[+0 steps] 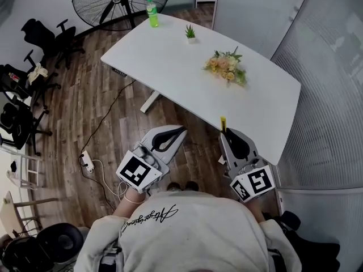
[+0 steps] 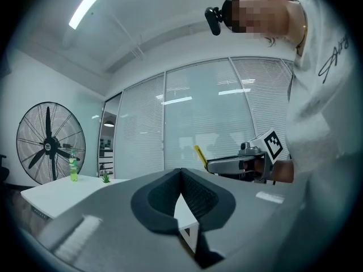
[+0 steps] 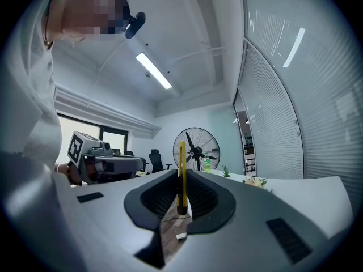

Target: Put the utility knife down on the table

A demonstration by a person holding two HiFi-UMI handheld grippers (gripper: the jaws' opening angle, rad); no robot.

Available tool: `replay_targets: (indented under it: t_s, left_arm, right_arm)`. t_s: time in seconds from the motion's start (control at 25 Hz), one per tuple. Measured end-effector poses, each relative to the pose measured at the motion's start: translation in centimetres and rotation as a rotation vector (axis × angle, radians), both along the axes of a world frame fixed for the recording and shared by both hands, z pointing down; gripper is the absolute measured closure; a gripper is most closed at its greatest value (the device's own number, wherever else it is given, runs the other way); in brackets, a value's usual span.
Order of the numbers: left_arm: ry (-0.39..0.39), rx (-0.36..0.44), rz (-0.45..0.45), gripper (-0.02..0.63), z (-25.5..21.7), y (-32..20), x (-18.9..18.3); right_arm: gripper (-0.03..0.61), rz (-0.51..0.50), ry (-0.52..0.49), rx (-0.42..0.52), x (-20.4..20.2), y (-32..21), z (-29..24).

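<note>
A slim yellow utility knife [image 3: 181, 171] stands upright between the jaws of my right gripper [image 3: 181, 180], which is shut on it. In the head view the knife [image 1: 223, 123] pokes out of the right gripper [image 1: 226, 134] just at the near edge of the white table [image 1: 170, 67], the jaws pointing level toward it. My left gripper [image 1: 181, 131] is held beside it to the left, over the wooden floor just short of the table. Its jaws [image 2: 181, 172] meet at the tips with nothing between them. In the left gripper view the right gripper [image 2: 211, 164] shows with the knife [image 2: 199, 154].
On the table stand a green bottle [image 1: 152, 13], a small potted plant [image 1: 190, 33] and a flower bunch [image 1: 226, 67]. A big floor fan [image 1: 120, 1] is behind the table. Office chairs [image 1: 42, 41] and a power strip [image 1: 87, 162] are at the left; a glass partition [image 1: 329, 95] is at the right.
</note>
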State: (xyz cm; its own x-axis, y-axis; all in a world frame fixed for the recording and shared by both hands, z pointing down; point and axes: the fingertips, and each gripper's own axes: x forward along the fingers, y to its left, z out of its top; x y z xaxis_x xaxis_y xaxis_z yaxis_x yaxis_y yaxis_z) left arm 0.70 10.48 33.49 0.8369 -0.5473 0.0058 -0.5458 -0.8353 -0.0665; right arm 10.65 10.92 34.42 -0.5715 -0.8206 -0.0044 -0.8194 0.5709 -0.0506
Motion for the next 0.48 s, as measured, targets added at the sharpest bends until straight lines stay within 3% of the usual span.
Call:
replay_targets:
  t_s: [0.48]
  left_arm:
    - [-0.009, -0.005, -0.008, 0.613, 0.60, -0.62, 0.21]
  right_arm:
    - [0.531, -0.020, 0.011, 0.001, -0.28, -0.47, 0.34]
